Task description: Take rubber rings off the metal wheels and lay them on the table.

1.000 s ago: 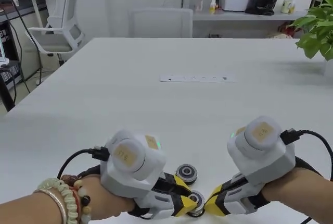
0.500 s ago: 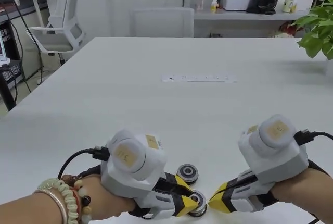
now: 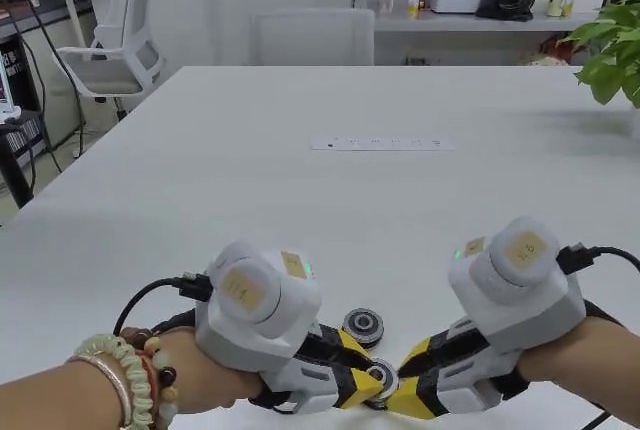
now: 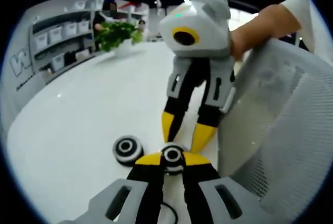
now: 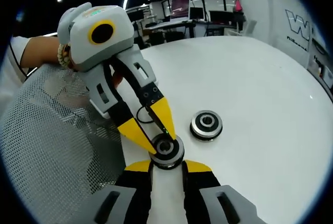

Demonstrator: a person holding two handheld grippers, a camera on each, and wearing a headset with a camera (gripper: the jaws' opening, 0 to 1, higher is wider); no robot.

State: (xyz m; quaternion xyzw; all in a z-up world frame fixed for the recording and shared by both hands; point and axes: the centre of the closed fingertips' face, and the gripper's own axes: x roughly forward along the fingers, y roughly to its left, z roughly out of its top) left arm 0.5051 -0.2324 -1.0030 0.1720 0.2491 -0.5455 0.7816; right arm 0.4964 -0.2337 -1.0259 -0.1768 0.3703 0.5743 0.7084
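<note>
The clamped wheel (image 5: 166,150) sits between the yellow tips of the left gripper (image 4: 172,160). Its jaws are closed on the wheel, one tip pressed against each side of the rim. We see the wheel's dark rubber ring (image 5: 180,155) seated around the metal hub.

The right gripper (image 5: 167,168) faces the wheel from the opposite side. Its jaws are spread, with a clear gap between the tips, and the wheel lies just ahead of that gap. We cannot tell whether those tips touch it. In the left gripper view the right gripper's two tips hang just beyond the wheel, apart from each other.

The loose wheel (image 5: 206,124) lies flat on the white table (image 3: 300,200), beyond the right gripper's jaws and off to their right side. From the left gripper's jaws it is just beside the left tip, clear of both grippers. It too wears its dark ring.

In the head view we see both grippers low at the near table edge, tips pointed toward each other. Bead bracelets (image 3: 135,382) circle the wrist behind the left gripper. A mesh chair back (image 4: 281,130) stands close behind the right gripper's jaws. Well ahead of all the jaws a flat strip (image 3: 380,143) lies mid-table, and a leafy plant (image 3: 612,50) stands at the far right.
</note>
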